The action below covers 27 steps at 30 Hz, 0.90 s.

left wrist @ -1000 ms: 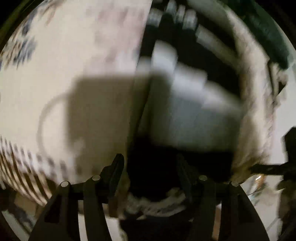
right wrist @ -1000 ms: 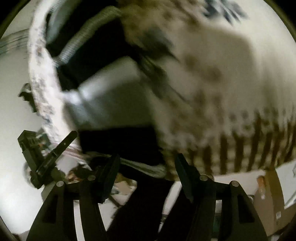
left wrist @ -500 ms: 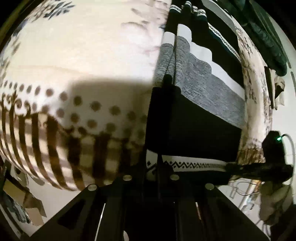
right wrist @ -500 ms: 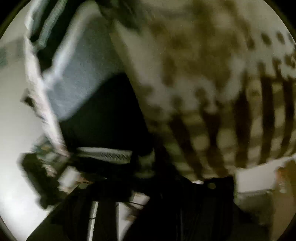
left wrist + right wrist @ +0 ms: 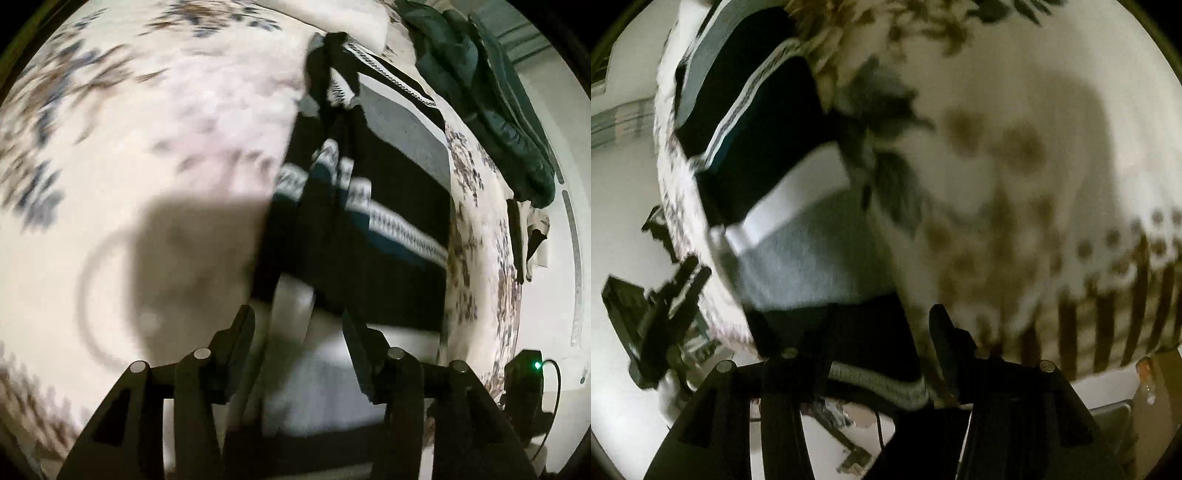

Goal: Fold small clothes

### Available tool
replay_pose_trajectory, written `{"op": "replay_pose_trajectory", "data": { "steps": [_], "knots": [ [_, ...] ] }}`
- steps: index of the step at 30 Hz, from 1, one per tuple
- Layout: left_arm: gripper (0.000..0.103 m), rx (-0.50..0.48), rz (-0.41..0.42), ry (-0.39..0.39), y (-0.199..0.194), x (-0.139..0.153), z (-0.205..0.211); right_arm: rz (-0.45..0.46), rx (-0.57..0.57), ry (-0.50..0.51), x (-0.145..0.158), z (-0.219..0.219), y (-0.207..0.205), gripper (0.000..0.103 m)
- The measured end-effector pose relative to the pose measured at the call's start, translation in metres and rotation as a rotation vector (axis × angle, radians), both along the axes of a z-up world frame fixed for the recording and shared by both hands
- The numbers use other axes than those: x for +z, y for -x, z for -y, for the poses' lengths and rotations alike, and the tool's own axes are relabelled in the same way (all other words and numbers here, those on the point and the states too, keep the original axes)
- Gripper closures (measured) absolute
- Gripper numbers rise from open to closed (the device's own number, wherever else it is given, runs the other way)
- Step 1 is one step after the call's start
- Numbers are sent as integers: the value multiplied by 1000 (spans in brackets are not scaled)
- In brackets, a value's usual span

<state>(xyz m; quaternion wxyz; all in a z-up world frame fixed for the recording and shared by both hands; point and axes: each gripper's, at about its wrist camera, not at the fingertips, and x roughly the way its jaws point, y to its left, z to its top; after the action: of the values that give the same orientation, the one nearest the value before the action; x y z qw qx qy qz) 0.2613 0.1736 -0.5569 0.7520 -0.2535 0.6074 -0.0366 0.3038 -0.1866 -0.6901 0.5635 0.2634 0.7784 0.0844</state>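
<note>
A small black sweater (image 5: 373, 229) with grey, white and teal bands lies on a cream patterned blanket (image 5: 147, 147). Its far end is folded over and bunched. My left gripper (image 5: 298, 334) is open, its fingers standing over the sweater's near white and grey bands. In the right wrist view the same sweater (image 5: 798, 206) lies at the left. My right gripper (image 5: 875, 347) is open over the sweater's near black hem. Both views are blurred.
A dark green garment (image 5: 491, 96) lies at the far right of the blanket. The blanket's edge (image 5: 683, 258) drops to a white floor, where a black device (image 5: 650, 314) stands. A black box with a green light (image 5: 524, 380) sits at the right.
Half a second ago both grippers were shut low at the sweater's hem. Now both are open and the sweater's far part lies folded over. The views have pulled back.
</note>
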Motion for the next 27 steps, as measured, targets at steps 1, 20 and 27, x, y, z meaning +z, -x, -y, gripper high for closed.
{"op": "replay_pose_trajectory", "data": {
  "steps": [1, 20, 27],
  "knots": [
    [61, -16, 11, -10, -7, -4, 3, 2, 0, 9, -5, -2, -4, 51],
    [98, 58, -40, 161, 30, -4, -53, -5, -5, 12, -6, -31, -22, 52],
    [56, -35, -141, 150, 99, -9, -21, -89, 72, -16, -13, -36, 31, 49]
  ]
}}
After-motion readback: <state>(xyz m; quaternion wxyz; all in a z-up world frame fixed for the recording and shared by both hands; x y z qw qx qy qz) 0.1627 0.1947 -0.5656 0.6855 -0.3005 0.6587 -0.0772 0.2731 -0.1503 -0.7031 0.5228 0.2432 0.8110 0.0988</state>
